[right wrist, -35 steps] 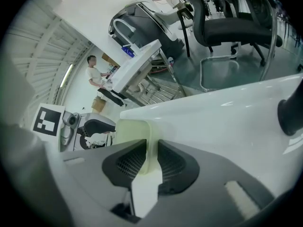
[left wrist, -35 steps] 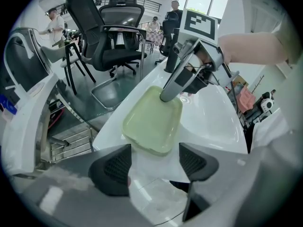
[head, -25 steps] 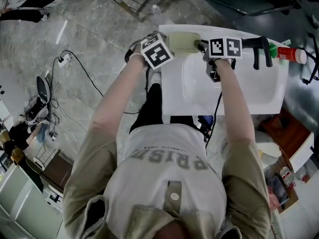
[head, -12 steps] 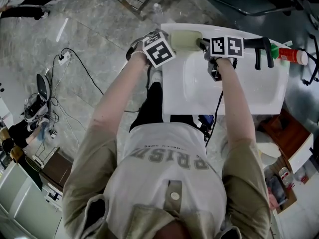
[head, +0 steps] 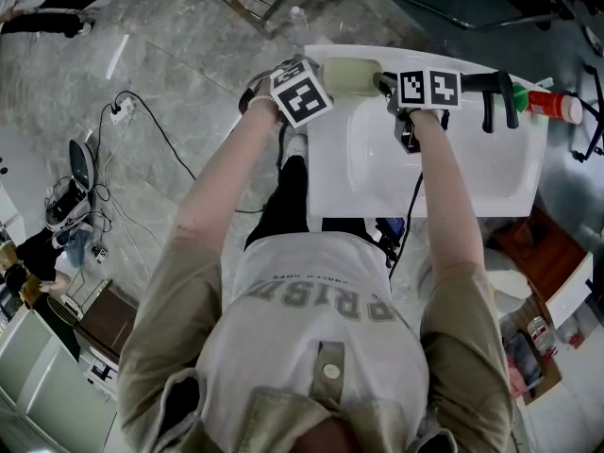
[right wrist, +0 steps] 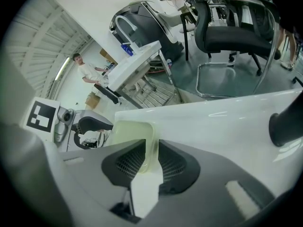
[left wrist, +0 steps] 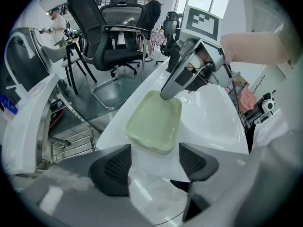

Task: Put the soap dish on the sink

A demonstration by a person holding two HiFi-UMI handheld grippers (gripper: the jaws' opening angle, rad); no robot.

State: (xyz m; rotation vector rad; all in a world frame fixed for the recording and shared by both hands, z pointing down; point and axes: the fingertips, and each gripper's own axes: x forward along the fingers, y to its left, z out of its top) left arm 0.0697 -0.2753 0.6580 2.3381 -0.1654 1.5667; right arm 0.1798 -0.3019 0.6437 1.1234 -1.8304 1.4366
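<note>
The pale green soap dish (head: 351, 74) lies flat on the far left corner of the white sink (head: 444, 182). In the right gripper view the dish (right wrist: 132, 134) has its near rim between the two pads of my right gripper (right wrist: 150, 162), which is shut on it. From the left gripper view that right gripper (left wrist: 169, 94) comes down onto the far edge of the dish (left wrist: 155, 122). My left gripper (left wrist: 154, 157) stands open just short of the dish's near edge, with nothing between its pads. In the head view both grippers' fingertips are mostly hidden under their marker cubes.
A black faucet (head: 491, 92) stands at the sink's back rim, with a red and green bottle (head: 547, 104) beside it at the right. Beyond the sink is a black office chair (left wrist: 118, 37). Cables (head: 142, 121) and boxes lie on the floor.
</note>
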